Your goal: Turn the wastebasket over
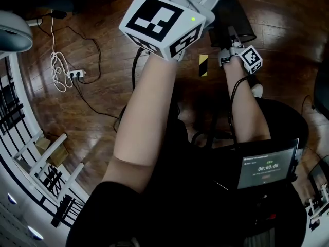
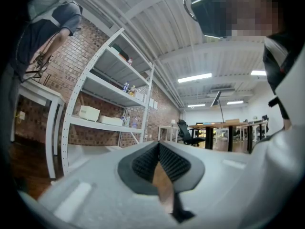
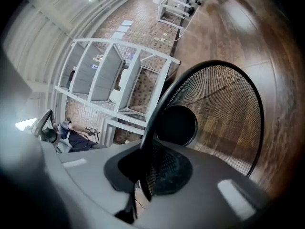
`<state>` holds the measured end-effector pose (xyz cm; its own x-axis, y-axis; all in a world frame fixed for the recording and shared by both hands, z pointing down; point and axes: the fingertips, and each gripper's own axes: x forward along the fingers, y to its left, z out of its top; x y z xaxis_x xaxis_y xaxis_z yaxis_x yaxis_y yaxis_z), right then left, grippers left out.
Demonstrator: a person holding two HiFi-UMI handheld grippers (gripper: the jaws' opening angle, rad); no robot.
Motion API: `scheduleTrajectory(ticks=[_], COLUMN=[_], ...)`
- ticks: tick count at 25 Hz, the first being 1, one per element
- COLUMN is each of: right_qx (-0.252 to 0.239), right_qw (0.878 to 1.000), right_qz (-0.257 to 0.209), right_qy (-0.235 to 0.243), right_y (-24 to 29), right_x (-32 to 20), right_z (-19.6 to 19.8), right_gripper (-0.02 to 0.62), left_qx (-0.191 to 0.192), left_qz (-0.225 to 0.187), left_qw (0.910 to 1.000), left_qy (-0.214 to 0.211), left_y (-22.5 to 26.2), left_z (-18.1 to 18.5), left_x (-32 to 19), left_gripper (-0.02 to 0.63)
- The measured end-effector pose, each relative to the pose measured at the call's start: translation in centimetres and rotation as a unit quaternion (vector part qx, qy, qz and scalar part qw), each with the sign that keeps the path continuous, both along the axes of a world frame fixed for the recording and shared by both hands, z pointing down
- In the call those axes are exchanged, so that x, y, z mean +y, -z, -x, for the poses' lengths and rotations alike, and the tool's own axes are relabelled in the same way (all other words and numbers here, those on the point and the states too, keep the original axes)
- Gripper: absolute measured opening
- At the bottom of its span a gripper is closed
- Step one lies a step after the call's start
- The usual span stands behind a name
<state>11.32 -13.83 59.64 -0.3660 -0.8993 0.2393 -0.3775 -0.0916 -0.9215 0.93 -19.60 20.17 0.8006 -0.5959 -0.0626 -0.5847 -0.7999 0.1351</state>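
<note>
The black mesh wastebasket [image 1: 237, 18] stands on the wooden floor at the top right of the head view. My right gripper [image 1: 230, 41] reaches down to it. In the right gripper view, my right gripper [image 3: 143, 175] is shut on the wastebasket's rim [image 3: 157, 104], with the mesh wall [image 3: 224, 113] and the dark round base [image 3: 177, 125] tilted beyond the jaws. My left gripper [image 2: 159, 149] is held high and level, away from the basket. Its pads meet with nothing between them. Its marker cube [image 1: 162, 24] fills the top middle of the head view.
A power strip with a coiled white cable [image 1: 64, 71] lies on the floor at left. A white rack [image 1: 31, 143] runs along the left edge. Yellow-black tape [image 1: 203, 65] marks the floor. White shelving [image 2: 105, 89], desks and an office chair [image 2: 188, 132] stand ahead.
</note>
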Motion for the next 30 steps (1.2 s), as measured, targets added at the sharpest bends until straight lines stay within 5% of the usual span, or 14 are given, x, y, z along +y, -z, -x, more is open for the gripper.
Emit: scheduleTrajectory(ticks=[8, 11, 14, 23, 25, 30], right_qx=[0.107, 0.18, 0.255, 0.426, 0.465, 0.56], right_qw=[0.987, 0.964, 0.923, 0.757, 0.702, 0.539], right_qz=[-0.029, -0.025, -0.024, -0.013, -0.015, -0.03], right_qy=[0.114, 0.196, 0.286, 0.496, 0.539, 0.628], right_y=[3.1, 3.2, 3.3, 1.3, 0.6, -1.2], right_x=[-2.4, -3.2, -3.7, -3.3, -3.1, -2.0], right_z=[-0.9, -0.7, -0.3, -0.4, -0.2, 0.5], right_gripper=[0.008, 0.008, 0.008, 0.009, 0.009, 0.012], left_qx=[0.001, 0.001, 0.005, 0.012, 0.011, 0.01], left_qz=[-0.002, -0.001, -0.002, 0.0, 0.0, -0.001], left_qw=[1.0, 1.0, 0.9999, 0.9998, 0.9998, 0.9999], left_qy=[0.005, 0.006, 0.009, 0.016, 0.016, 0.013], left_y=[-0.6, -0.7, -0.5, -0.4, -0.5, -0.7], left_z=[0.1, 0.2, 0.5, 0.7, 0.9, 0.7], left_x=[-0.3, -0.3, -0.4, -0.7, -0.7, -0.6], left_gripper=[0.003, 0.003, 0.003, 0.003, 0.003, 0.003])
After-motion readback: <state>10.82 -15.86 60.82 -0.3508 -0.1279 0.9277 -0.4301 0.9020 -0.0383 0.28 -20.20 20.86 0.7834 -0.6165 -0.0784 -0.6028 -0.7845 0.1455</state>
